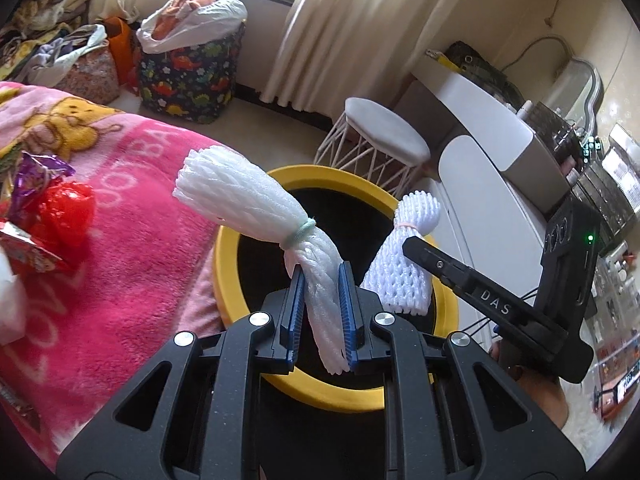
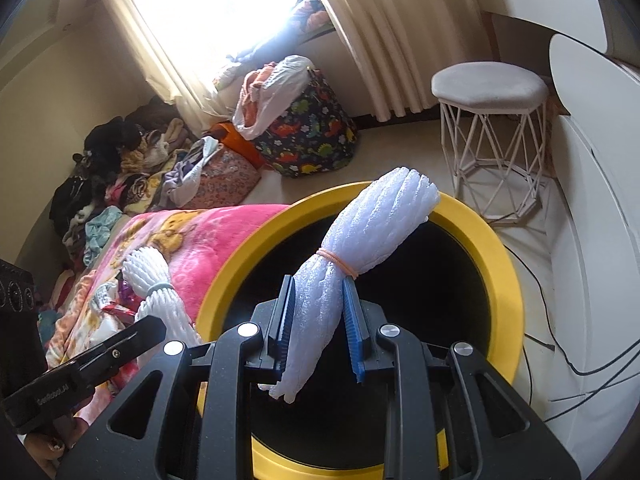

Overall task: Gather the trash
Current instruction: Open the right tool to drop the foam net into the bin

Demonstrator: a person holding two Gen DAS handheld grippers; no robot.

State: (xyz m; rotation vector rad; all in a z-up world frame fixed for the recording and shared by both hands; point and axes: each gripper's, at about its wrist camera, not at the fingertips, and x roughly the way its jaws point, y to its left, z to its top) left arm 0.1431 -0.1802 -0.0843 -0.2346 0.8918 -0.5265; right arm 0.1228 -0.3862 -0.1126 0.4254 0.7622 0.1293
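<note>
Foam bundle, green band (image 1: 256, 204): white foam netting tied with a pale green band, clamped at its lower tail by the left gripper (image 1: 320, 276), its fanned end tilting up and left over the bin's near rim.
Foam bundle, pink band (image 2: 376, 232): a second white roll, tied with a pink band, pinched below the band by the right gripper (image 2: 318, 286); its top leans over the bin's far rim.
Left tongs: blue pads pressed onto the foam from both sides, only the foam's width apart.
Right tongs: likewise closed on foam (the tail sticks out below the pads).
Bin (image 2: 496, 248): yellow-rimmed, dark inside, directly below both bundles.
Blanket (image 1: 132, 208): pink cartoon print, touching the bin's left side.
Remaining trash: red plastic bag (image 1: 64, 208) and purple wrapper (image 1: 38, 168) on the blanket.
Beyond: white wire stool (image 2: 490, 88), dinosaur-print basket (image 2: 312, 136), curtains (image 2: 380, 20).
</note>
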